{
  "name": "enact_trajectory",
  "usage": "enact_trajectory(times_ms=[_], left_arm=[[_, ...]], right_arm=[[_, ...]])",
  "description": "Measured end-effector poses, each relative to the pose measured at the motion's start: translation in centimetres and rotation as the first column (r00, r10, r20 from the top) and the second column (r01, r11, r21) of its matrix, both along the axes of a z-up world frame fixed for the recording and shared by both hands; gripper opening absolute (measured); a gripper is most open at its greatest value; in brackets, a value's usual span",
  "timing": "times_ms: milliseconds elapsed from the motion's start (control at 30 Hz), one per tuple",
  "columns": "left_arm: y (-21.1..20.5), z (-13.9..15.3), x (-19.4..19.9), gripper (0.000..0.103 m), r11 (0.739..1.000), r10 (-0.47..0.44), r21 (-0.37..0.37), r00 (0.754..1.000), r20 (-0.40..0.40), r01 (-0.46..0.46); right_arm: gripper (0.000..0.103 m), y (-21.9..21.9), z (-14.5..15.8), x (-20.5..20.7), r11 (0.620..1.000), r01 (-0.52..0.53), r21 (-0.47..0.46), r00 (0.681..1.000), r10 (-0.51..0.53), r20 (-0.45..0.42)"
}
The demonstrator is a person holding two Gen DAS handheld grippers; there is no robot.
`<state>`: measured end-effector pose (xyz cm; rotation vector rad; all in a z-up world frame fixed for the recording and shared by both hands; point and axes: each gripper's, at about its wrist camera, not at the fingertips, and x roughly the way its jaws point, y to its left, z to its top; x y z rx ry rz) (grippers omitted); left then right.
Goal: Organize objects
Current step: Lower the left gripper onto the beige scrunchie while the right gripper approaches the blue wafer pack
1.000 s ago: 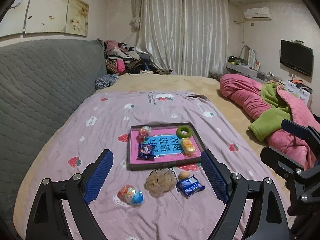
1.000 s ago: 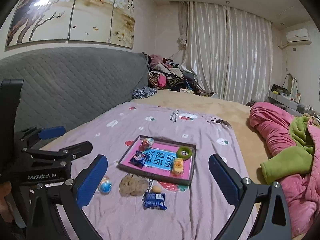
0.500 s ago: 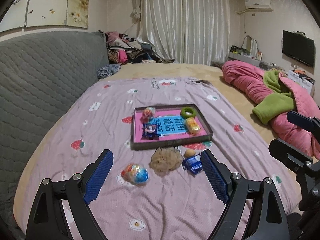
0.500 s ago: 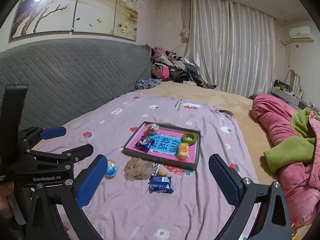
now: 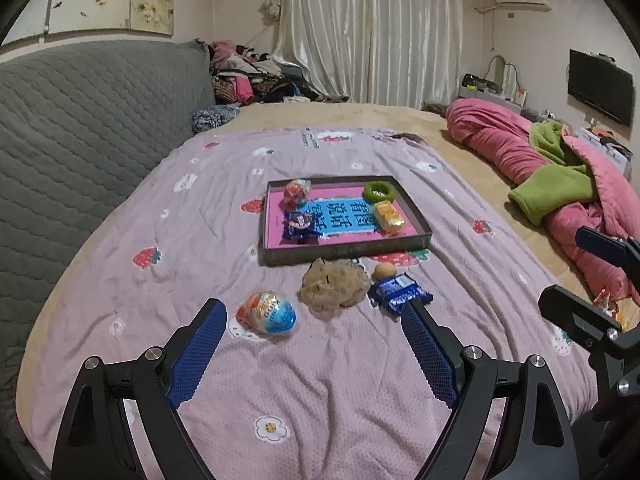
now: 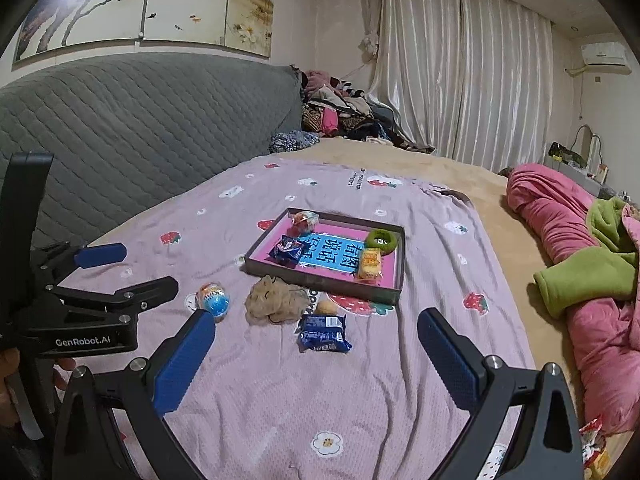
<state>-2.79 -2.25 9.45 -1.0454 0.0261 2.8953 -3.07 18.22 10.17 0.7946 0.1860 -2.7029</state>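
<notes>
We see our left gripper (image 5: 312, 314) spread wide, holding nothing above the bedspread (image 5: 320, 380). Our right gripper (image 6: 316, 322) gapes equally empty.

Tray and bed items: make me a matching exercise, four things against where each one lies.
Things:
1. green ring
2. egg toy
3. yellow snack
4. beige tuft

Places:
A. on the bed, against the tray's near wall
B. tray's far right corner
C. on the bed, leftmost of the loose items
D. in the tray, just nearer than the ring

Pairs: 1-B, 2-C, 3-D, 4-A
</notes>
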Motion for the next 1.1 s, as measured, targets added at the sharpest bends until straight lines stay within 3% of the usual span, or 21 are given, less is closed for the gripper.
enact_trajectory(times_ms=[1100], left_arm=[[0.3,-6.9,-4.0,0.090,1.000,-0.014,-0.007,0.994,0.113,0.015]], right_arm=[[0.102,-0.6,-7.2,-3.6,0.999,-0.007,0.036,0.990,0.002,0.142]])
